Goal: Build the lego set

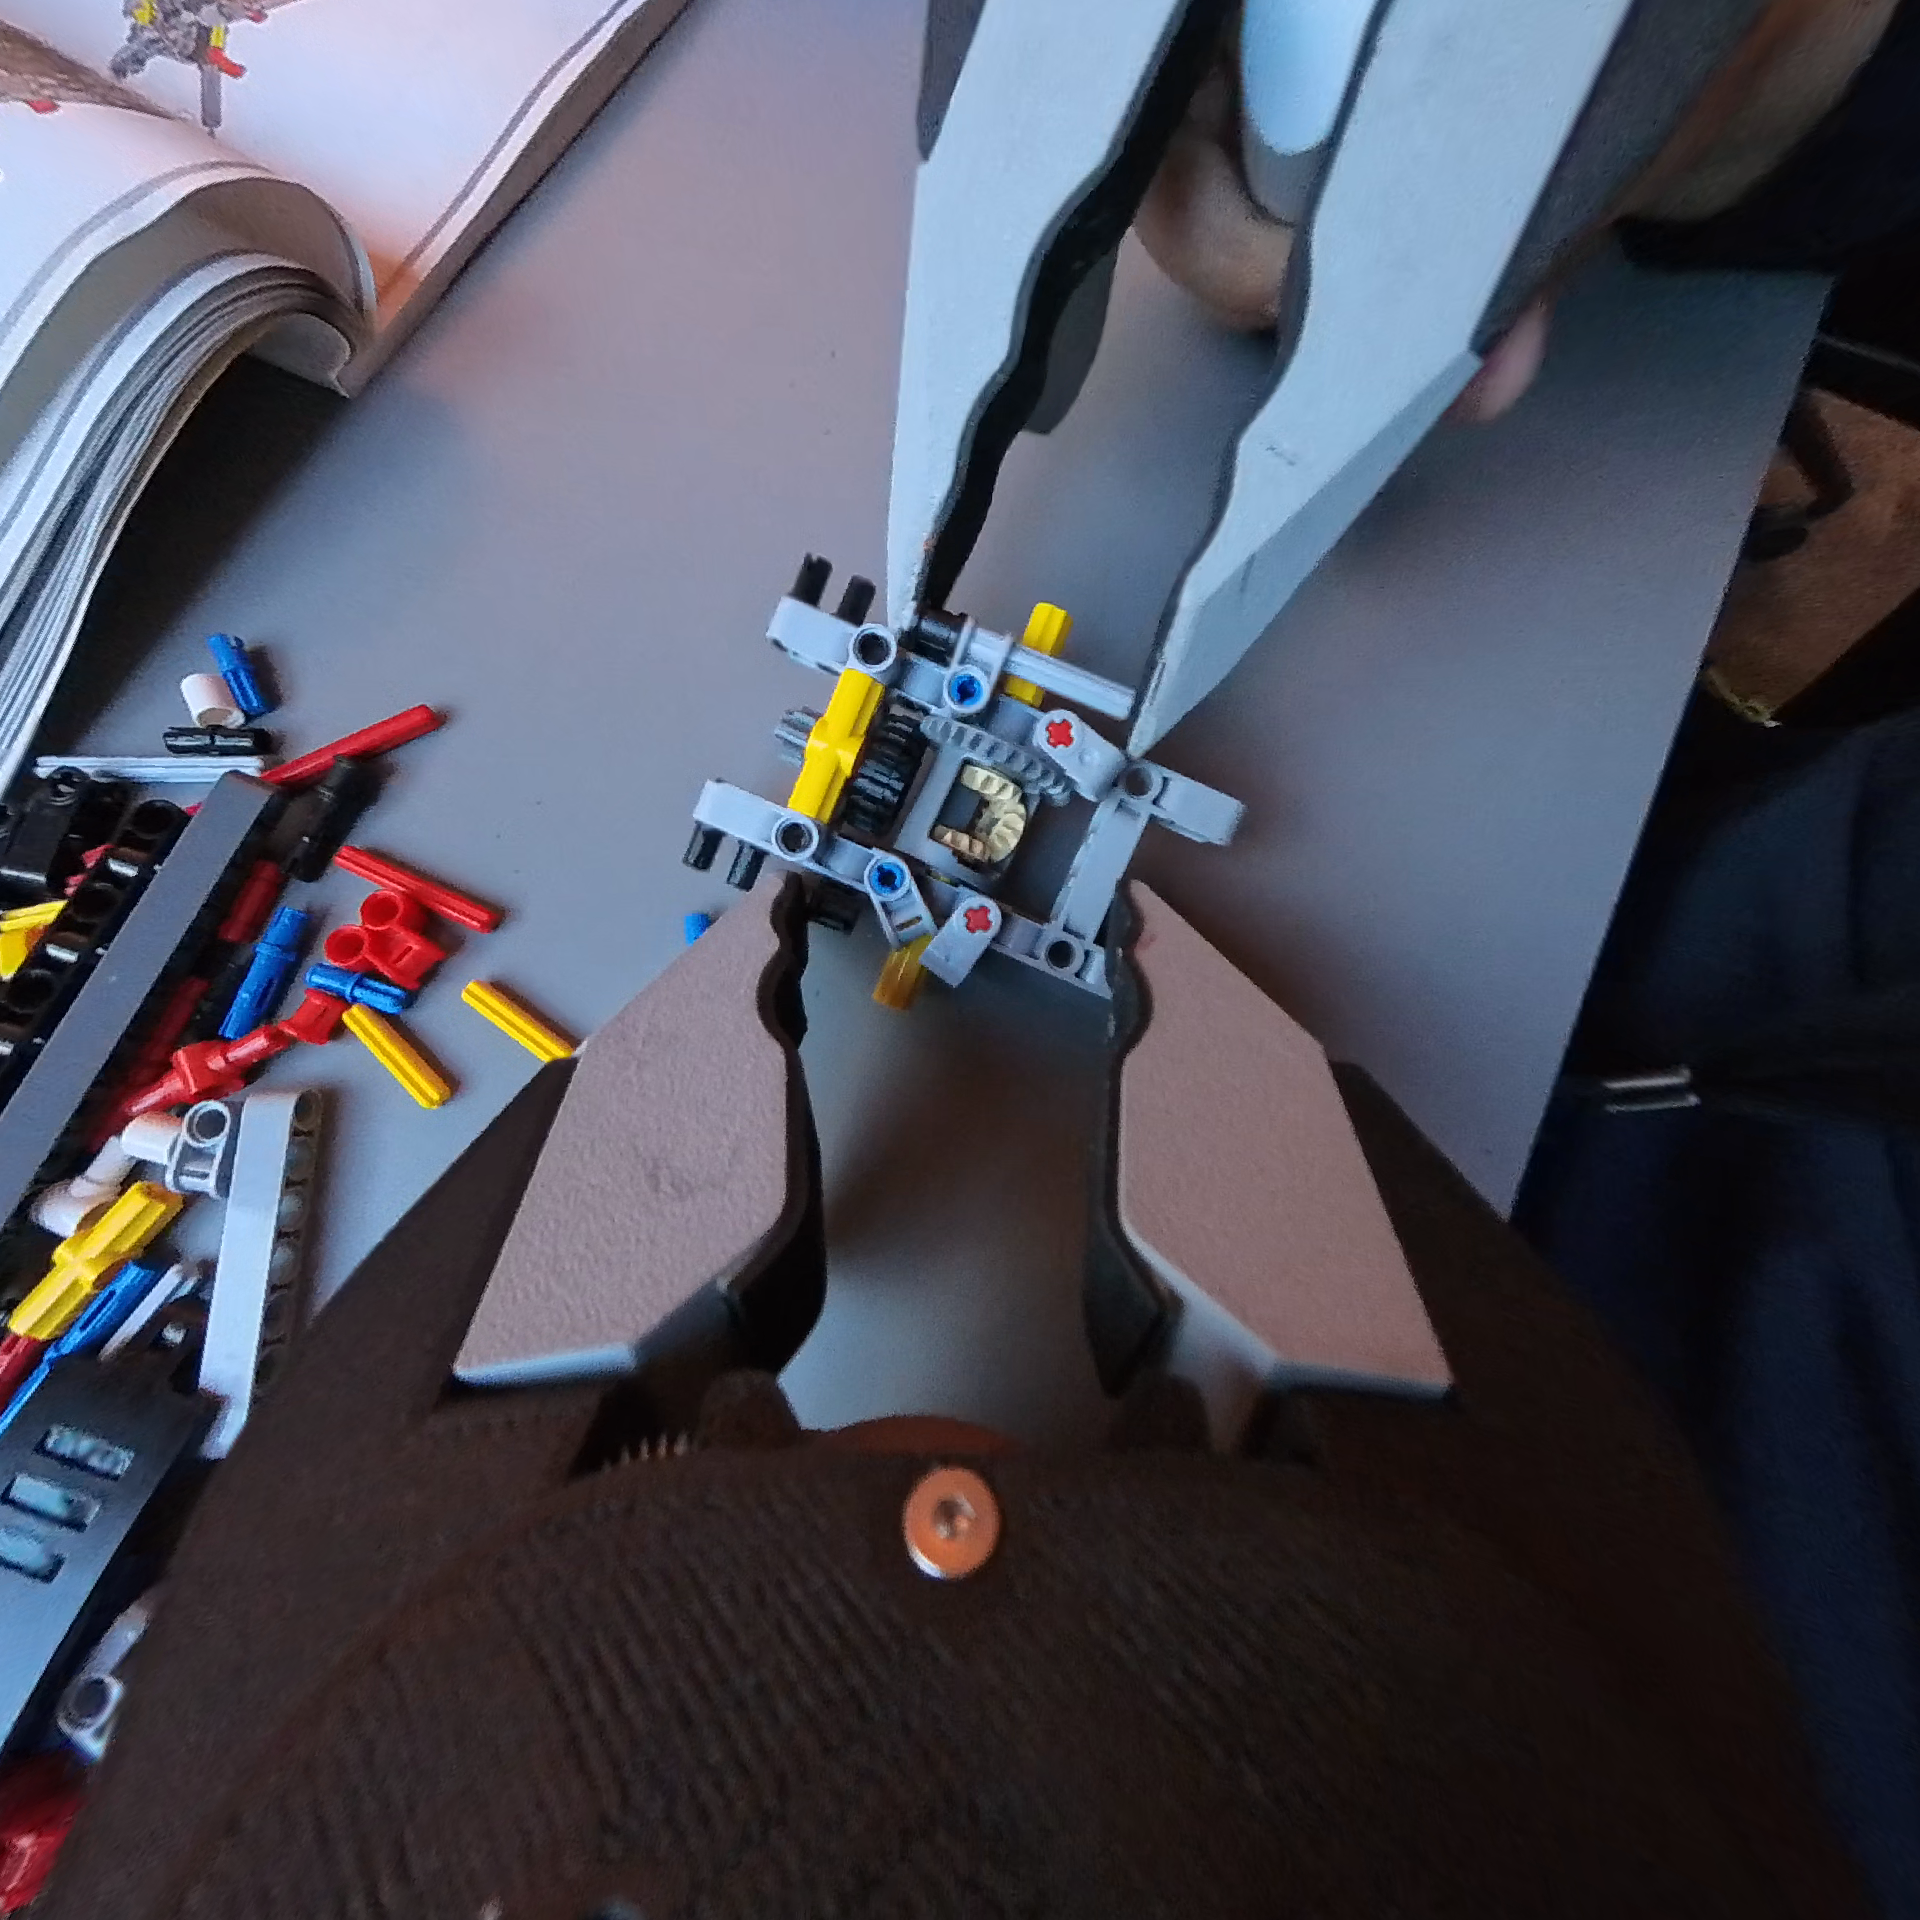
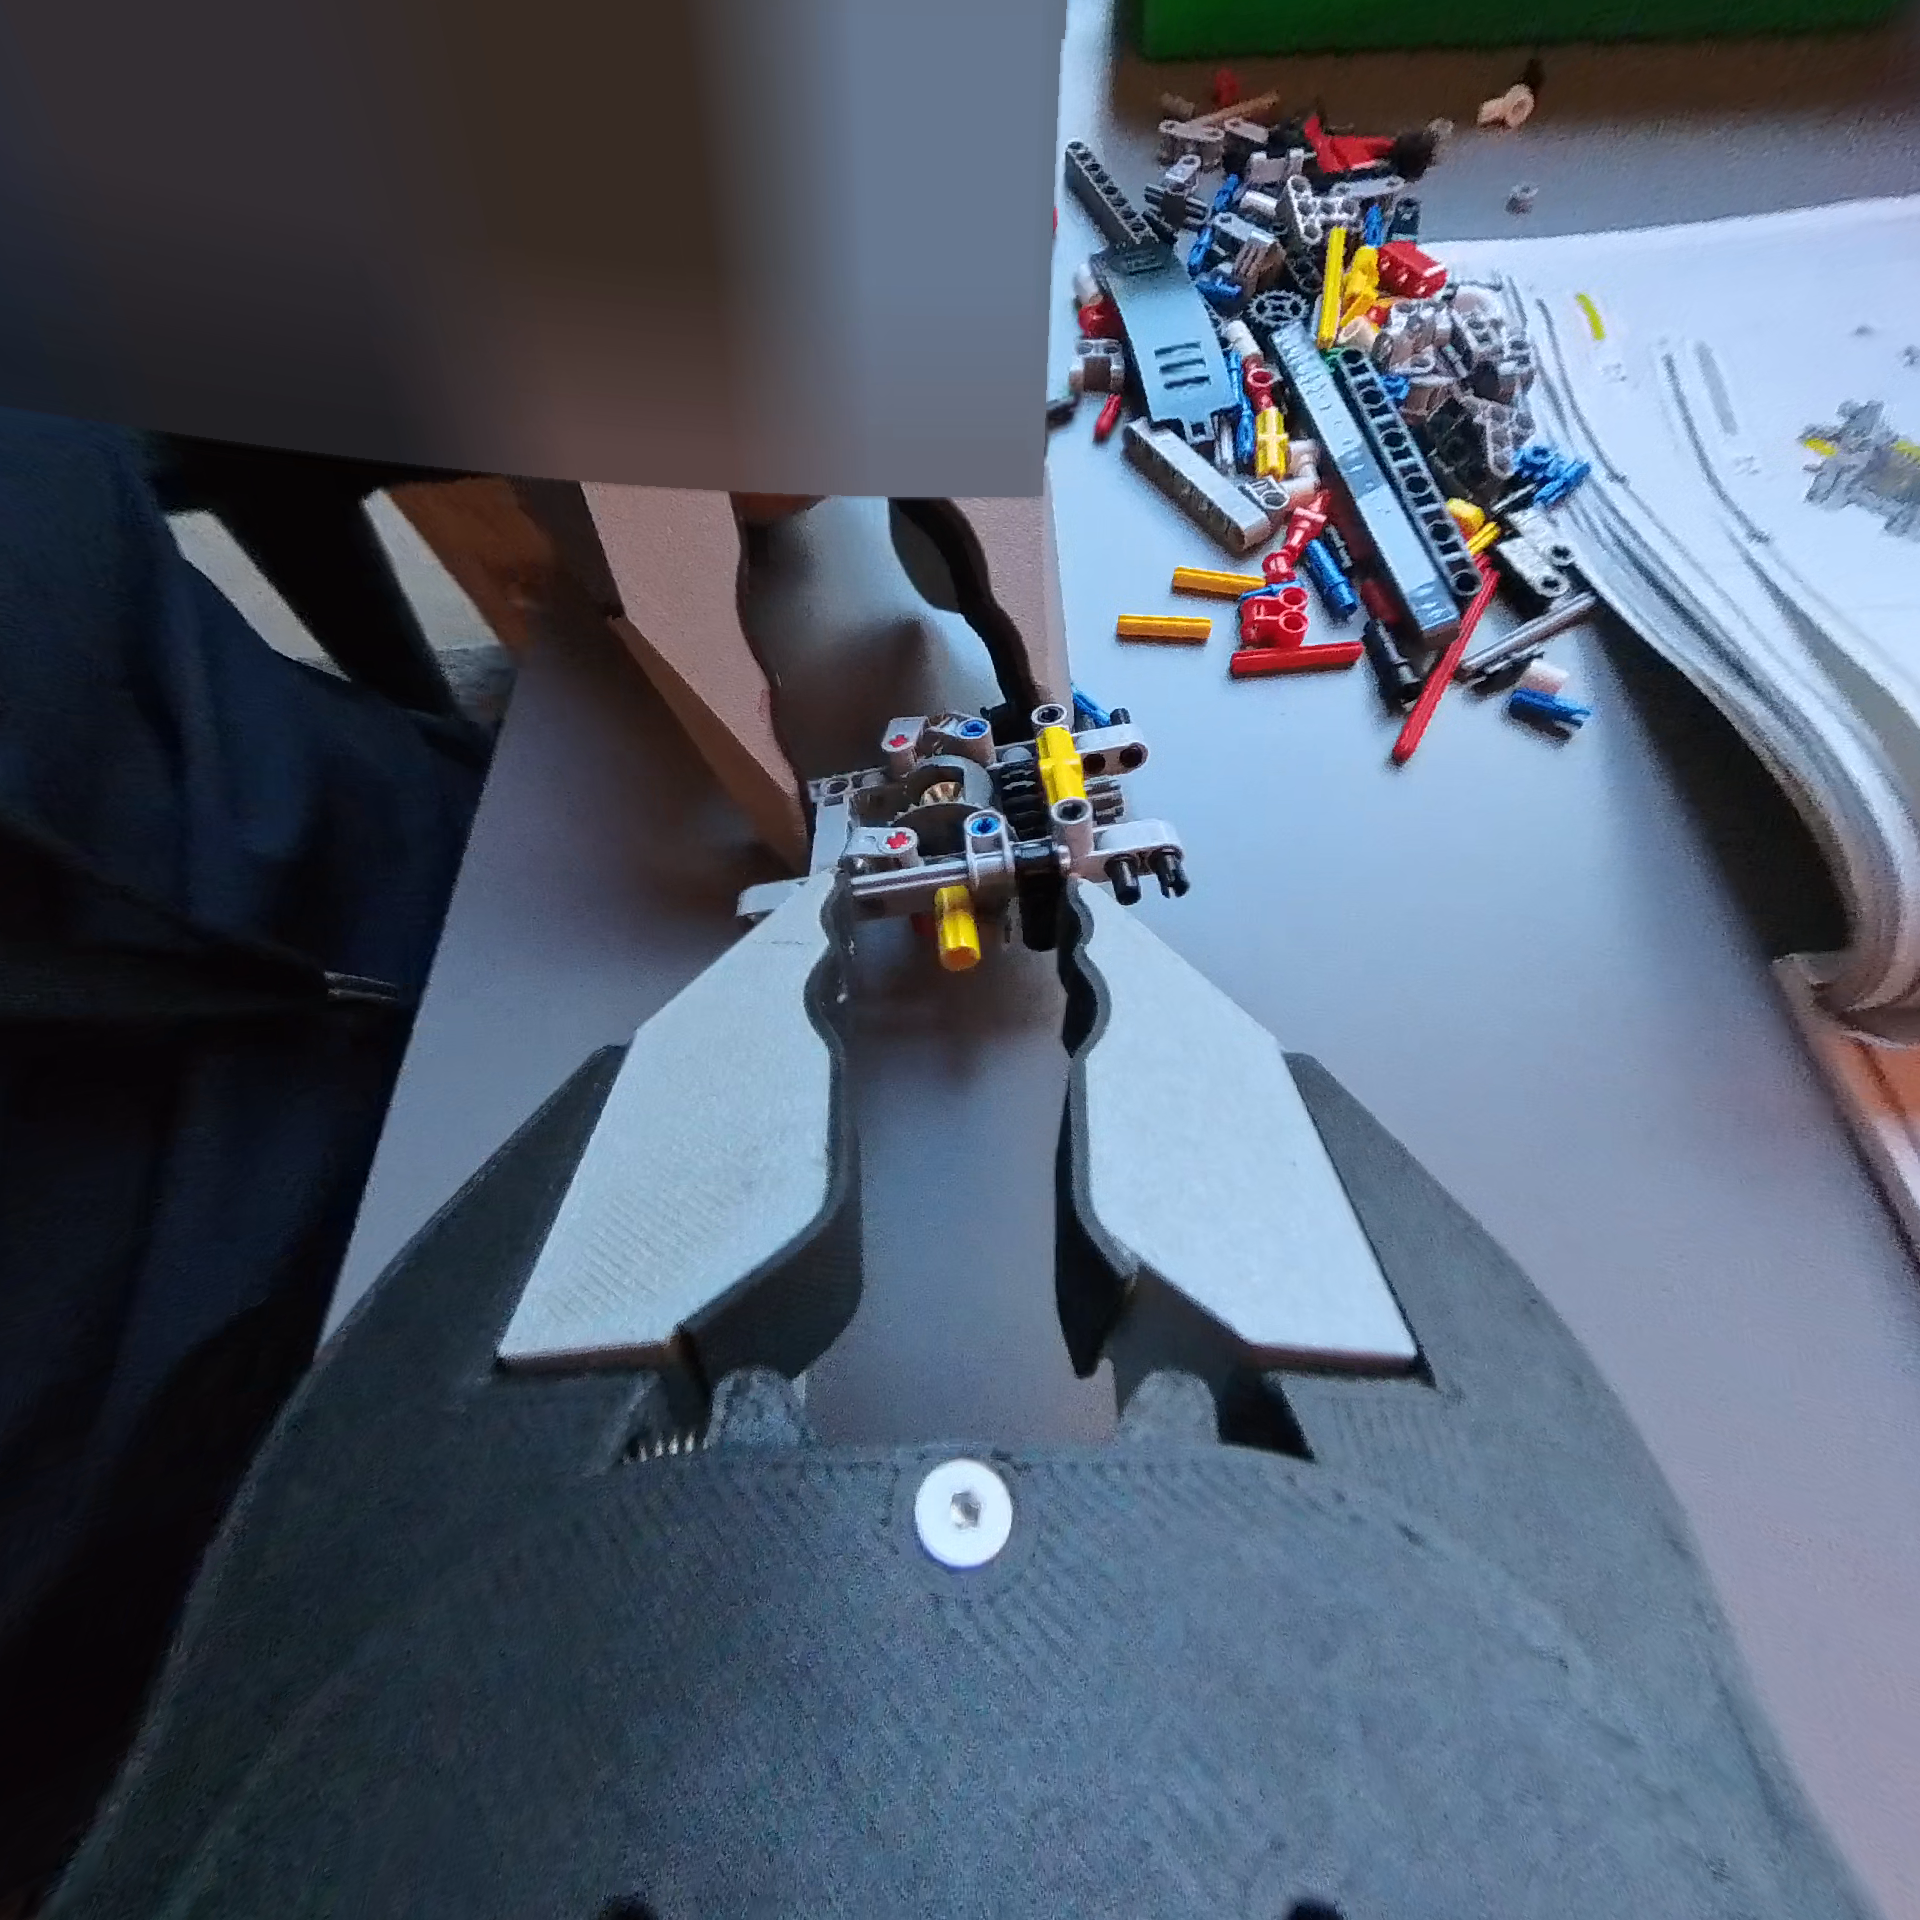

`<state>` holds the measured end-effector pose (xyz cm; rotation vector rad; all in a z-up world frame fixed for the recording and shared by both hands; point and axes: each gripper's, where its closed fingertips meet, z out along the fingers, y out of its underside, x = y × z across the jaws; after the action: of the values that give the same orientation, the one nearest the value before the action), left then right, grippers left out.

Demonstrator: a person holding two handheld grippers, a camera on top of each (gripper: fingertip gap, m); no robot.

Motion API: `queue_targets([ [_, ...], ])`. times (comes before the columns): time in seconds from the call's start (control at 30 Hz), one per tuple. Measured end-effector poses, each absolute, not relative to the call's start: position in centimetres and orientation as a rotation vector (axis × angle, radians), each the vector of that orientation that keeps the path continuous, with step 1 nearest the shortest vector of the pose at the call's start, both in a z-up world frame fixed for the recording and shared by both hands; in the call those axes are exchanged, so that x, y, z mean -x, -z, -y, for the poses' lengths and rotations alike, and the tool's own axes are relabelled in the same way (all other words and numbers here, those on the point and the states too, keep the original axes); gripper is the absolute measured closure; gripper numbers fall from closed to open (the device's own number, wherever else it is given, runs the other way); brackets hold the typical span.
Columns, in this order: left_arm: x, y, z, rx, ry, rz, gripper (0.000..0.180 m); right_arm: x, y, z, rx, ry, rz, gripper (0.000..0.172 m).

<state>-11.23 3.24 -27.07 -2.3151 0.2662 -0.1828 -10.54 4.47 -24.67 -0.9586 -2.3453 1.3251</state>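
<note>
Grey plastic brick gear assembly [image 1: 940, 800], light but easily popped apart, sits on our grey surface [image 1: 582, 520]; both our claws, left [image 1: 951, 914] and right [image 2: 951, 914], clench its stiff frame beams

Soft, cool daylight falls evenly across the grey desk [image 1: 582, 499] in both wrist views, with warmer tints where it catches the left gripper's fingers [image 1: 665, 1164] and the open booklet [image 1: 208, 229] at the desk's far left corner. Shadows are short and diffuse, pooling under the small brick assembly [image 1: 935, 790] and the loose pieces [image 2: 1340, 416]. No harsh glare shows (only a dull sheen on one mounting screw [image 2: 963, 1512]). Wide-angle distortion bends the desk edges, and the near housings and frame margins go soft and dark.
</note>
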Motion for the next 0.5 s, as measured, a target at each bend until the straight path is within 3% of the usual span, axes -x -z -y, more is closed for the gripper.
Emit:
queue_targets([
  [0.2, 10.90, 27.15, -3.26, 2.313, 0.160, -0.303, 0.124, 10.18, 24.43, -4.40, 0.940, -1.291, 2.299, 0.135],
  [0.37, 10.91, 27.16, -3.27, 2.314, 0.164, -0.301, 0.124, 9.57, 24.25, -3.96, 0.954, -1.372, 2.333, 0.121],
  [0.5, 10.95, 27.16, -3.28, 2.314, 0.157, -0.301, 0.124, 10.23, 24.33, -4.36, 0.981, -1.309, 2.287, 0.135],
])
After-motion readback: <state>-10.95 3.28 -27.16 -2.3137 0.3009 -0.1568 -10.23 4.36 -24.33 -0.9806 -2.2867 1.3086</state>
